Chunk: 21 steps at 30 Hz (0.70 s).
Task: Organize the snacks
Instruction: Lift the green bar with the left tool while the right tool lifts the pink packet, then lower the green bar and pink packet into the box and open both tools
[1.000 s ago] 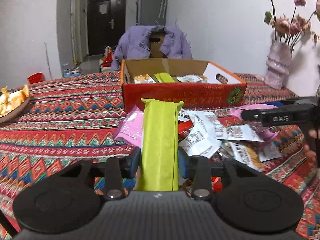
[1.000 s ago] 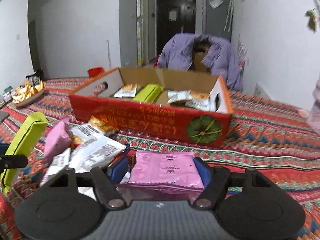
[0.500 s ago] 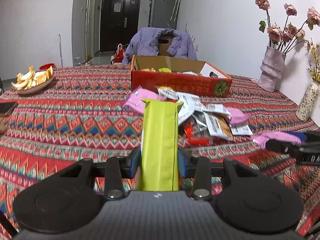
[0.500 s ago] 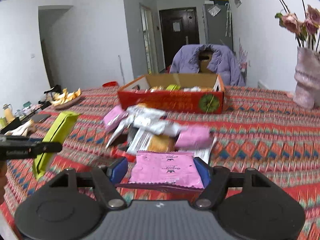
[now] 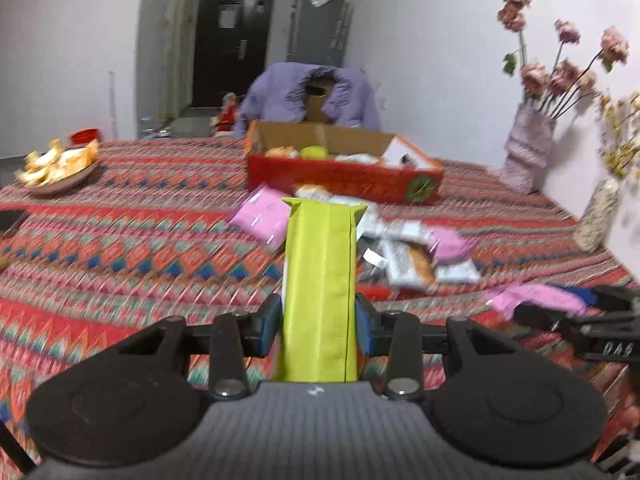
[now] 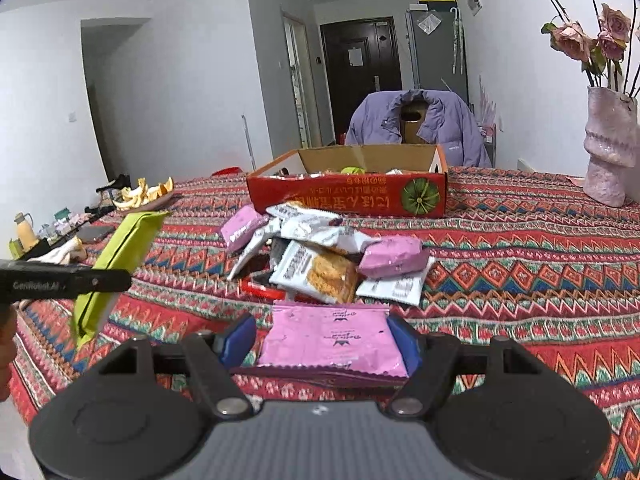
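Narrowly, left tongs [image 5: 318,322] clamp a green packet [image 5: 320,280]; right tongs [image 6: 320,338] grip a pink packet [image 6: 332,340].

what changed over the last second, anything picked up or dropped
Both grippers drew back from the red box, which now looks smaller and farther beyond the snack pile. Nothing was picked up or dropped: the left gripper keeps the green pack in its jaws, and the right gripper keeps the pink pack. Box and pile stayed put.
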Available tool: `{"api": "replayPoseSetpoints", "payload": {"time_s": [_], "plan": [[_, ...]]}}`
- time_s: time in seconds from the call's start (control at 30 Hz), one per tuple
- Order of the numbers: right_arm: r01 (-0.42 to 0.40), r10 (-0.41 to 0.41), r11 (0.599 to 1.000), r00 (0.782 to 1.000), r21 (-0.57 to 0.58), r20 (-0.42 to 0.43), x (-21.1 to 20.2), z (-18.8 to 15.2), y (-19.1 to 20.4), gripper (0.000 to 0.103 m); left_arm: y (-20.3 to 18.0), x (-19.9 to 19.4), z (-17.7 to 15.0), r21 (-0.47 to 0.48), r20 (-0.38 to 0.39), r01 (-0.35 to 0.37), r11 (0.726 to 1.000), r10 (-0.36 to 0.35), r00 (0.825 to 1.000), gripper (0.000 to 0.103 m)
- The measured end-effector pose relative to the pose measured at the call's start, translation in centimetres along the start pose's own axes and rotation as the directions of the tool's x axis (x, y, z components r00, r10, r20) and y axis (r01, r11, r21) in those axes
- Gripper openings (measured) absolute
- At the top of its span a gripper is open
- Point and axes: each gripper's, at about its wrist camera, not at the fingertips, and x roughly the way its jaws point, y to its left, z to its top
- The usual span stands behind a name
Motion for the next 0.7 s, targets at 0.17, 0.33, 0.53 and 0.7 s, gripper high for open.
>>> {"api": "replayPoseSetpoints", "payload": {"time_s": [0.17, 0.33, 0.53, 0.7], "plan": [[-0.027, 0.028, 0.999, 0.998, -0.023, 0.051, 1.4, 4.7, -1.5, 0.071, 0.3, 3.0, 7.2, 0.021, 0.026, 0.073, 0.997, -0.074, 0.997, 0.039], [-0.022, 0.024, 1.000, 0.996, -0.020, 0.091, 5.4, 11.5, -4.4, 0.071, 1.6, 9.2, 15.2, -0.020, 0.012, 0.065, 0.998, -0.065, 0.998, 0.039], [-0.038, 0.038, 0.999, 0.998, -0.013, 0.059, 13.5, 19.1, -7.1, 0.071, 2.6, 18.9, 22.7, -0.052, -0.043, -0.002, 0.999, -0.001, 0.999, 0.039], [-0.026, 0.026, 1.000, 1.000, 0.016, -0.007, 21.9, 22.7, -8.0, 0.071, 3.8, 27.5, 25.3, -0.069, -0.128, -0.067, 0.995, 0.058, 0.990, 0.039]]}}
